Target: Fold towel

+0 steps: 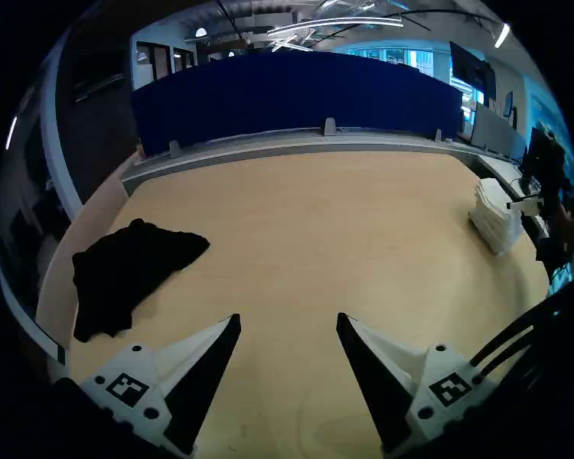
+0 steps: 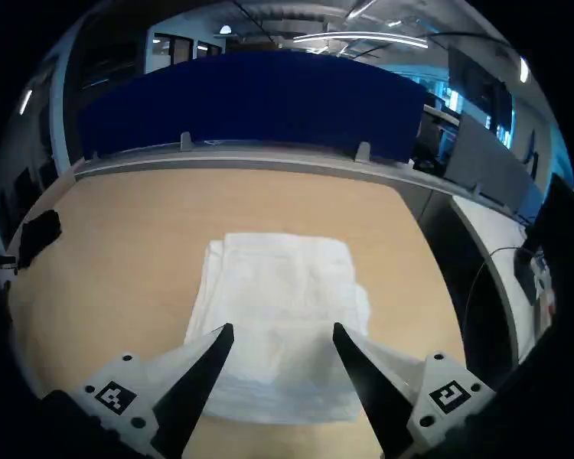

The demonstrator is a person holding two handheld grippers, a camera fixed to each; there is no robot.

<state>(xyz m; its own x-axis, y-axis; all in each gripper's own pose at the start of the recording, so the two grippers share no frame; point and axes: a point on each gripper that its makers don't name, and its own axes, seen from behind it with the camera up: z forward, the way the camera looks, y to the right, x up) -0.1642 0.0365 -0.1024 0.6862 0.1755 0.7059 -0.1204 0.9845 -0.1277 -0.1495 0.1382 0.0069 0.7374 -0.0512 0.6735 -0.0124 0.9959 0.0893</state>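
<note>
Table (image 1: 310, 222): a broad, pale wooden top running away from you toward twelve o'clock in both views. It ends at a blue partition (image 1: 287, 99) that stands along its far edge.

Stack of white towels (image 2: 279, 306): folded flat, with edges roughly squared. It lies from the centre toward six o'clock in the right gripper view, and near the table's edge at three o'clock in the left gripper view. The stack sits directly on the tabletop; no bin, basket or tray holds it.

Black cloth (image 1: 126, 271): a crumpled, unfolded heap at about nine o'clock in the left gripper view, likewise loose on the bare wood. It is well apart from the white stack.

Right gripper (image 2: 282, 327): your fingers are spread apart with nothing between them, and their tips overlap the near part of the white stack. Whether they touch it cannot be told.

Left gripper (image 1: 288, 317): your fingers are spread just as wide, empty, over bare table between the cloth and the stack.

Progress, as a judgement: the white towels look finished. The black cloth looks like the piece left to fold, and it has no fold in it yet. You would need to reach it, spread it flat, then double it over.
</note>
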